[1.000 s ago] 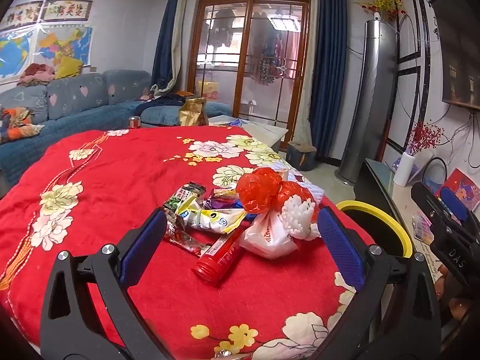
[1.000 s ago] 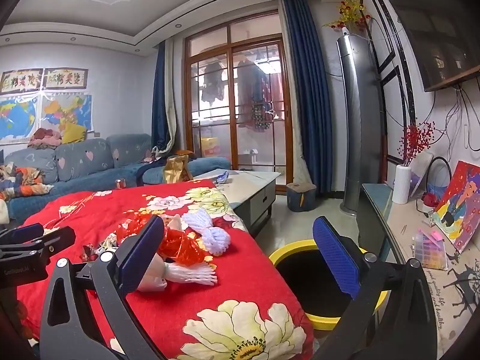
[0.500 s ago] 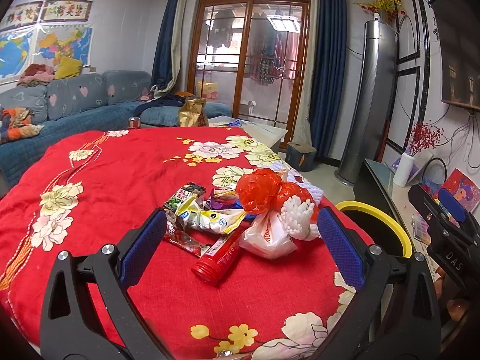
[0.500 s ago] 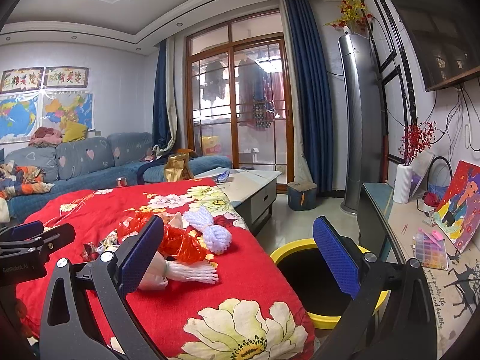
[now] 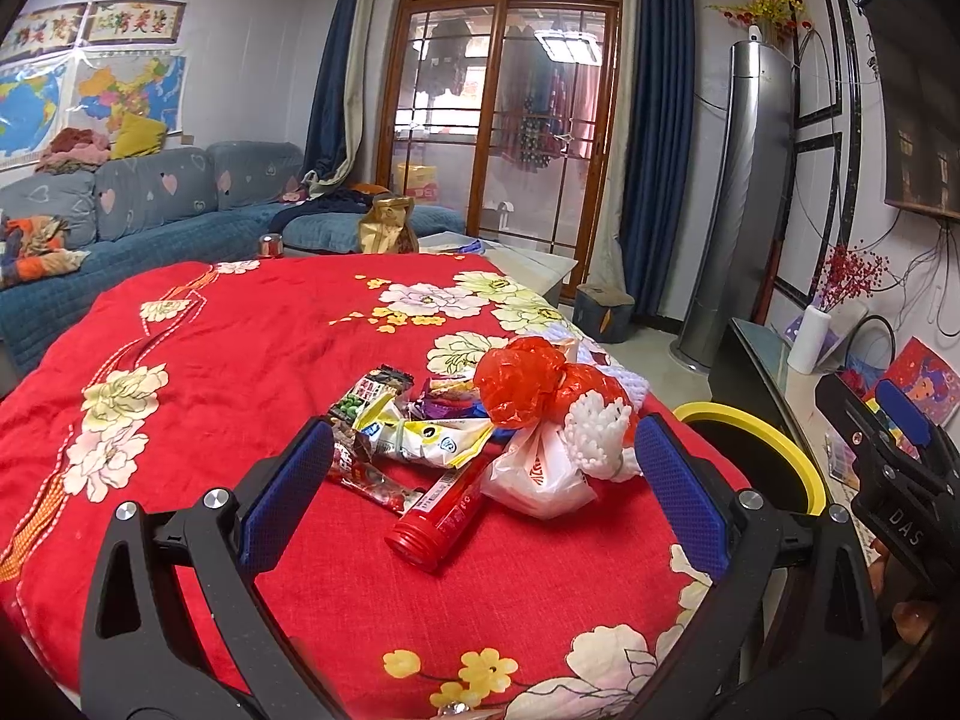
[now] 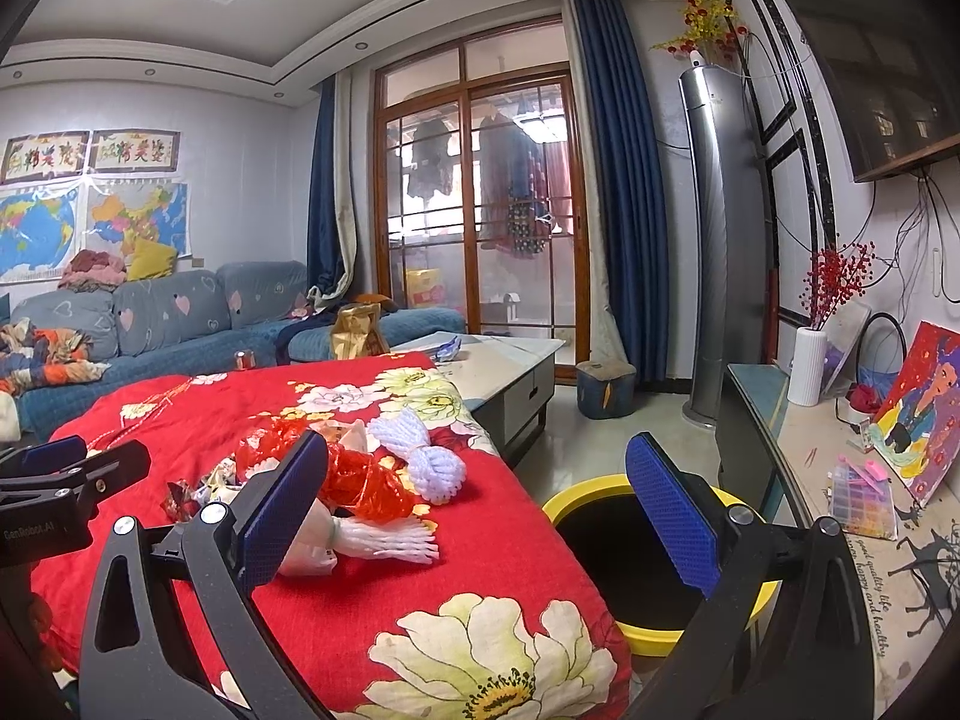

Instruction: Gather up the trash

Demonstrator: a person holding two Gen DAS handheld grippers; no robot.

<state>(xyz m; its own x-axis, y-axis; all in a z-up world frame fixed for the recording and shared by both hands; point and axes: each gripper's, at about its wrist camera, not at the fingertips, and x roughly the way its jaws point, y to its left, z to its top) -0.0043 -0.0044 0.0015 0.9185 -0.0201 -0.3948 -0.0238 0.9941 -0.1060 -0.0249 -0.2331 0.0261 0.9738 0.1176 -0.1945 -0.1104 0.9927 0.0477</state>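
A heap of trash lies on the red flowered cloth [image 5: 252,360]: a red tube [image 5: 441,510], snack wrappers [image 5: 414,435], a crumpled red plastic bag [image 5: 528,387], a white plastic bag [image 5: 537,477] and white foam netting [image 5: 597,432]. My left gripper [image 5: 480,480] is open just short of the heap, nothing between its blue pads. A yellow-rimmed bin [image 6: 636,546] stands on the floor beside the table. My right gripper [image 6: 486,510] hangs open over the table's corner, between the red bag [image 6: 360,480] and the bin. White knitted yarn [image 6: 423,450] lies behind.
A grey coffee table [image 6: 510,372] stands beyond the red cloth, a blue sofa [image 6: 180,324] at the left. A low cabinet [image 6: 840,480] with a white vase [image 6: 807,366], a painting and small boxes runs along the right wall. A tall silver air conditioner [image 6: 714,240] stands in the corner.
Almost nothing has moved; the right gripper has drifted slightly and both stay open and empty.
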